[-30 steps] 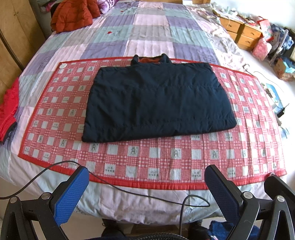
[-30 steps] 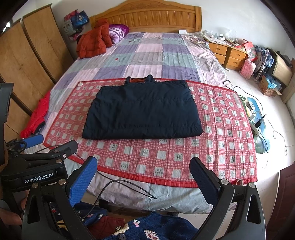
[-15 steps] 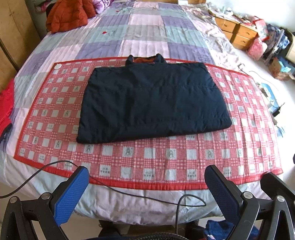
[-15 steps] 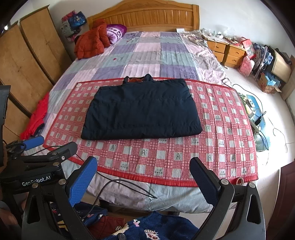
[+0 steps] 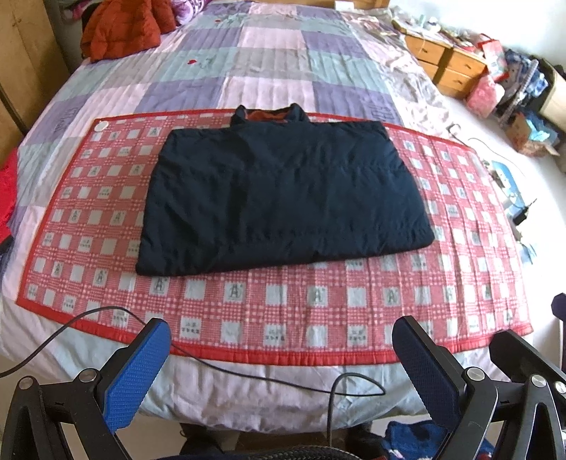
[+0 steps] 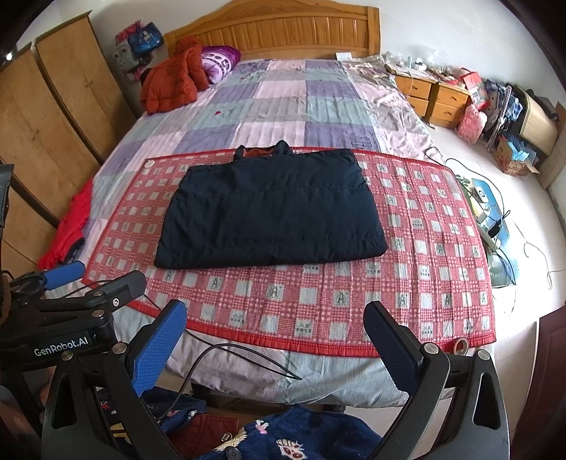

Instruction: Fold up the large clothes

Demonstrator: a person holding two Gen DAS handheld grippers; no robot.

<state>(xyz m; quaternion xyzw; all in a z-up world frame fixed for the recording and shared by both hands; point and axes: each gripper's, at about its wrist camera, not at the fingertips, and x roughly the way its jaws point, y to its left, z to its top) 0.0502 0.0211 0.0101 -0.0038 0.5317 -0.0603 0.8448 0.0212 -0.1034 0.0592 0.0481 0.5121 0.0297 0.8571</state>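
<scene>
Wooden headboard [image 6: 272,33] only from right wrist

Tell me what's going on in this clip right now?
A person holds two grippers near the foot of a bed, both open and empty. The left gripper and right gripper hover short of the mattress edge. A dark navy jacket lies folded into a flat rectangle on a red checked mat, collar toward the headboard. Neither gripper touches it. An orange jacket lies near the pillows.
</scene>
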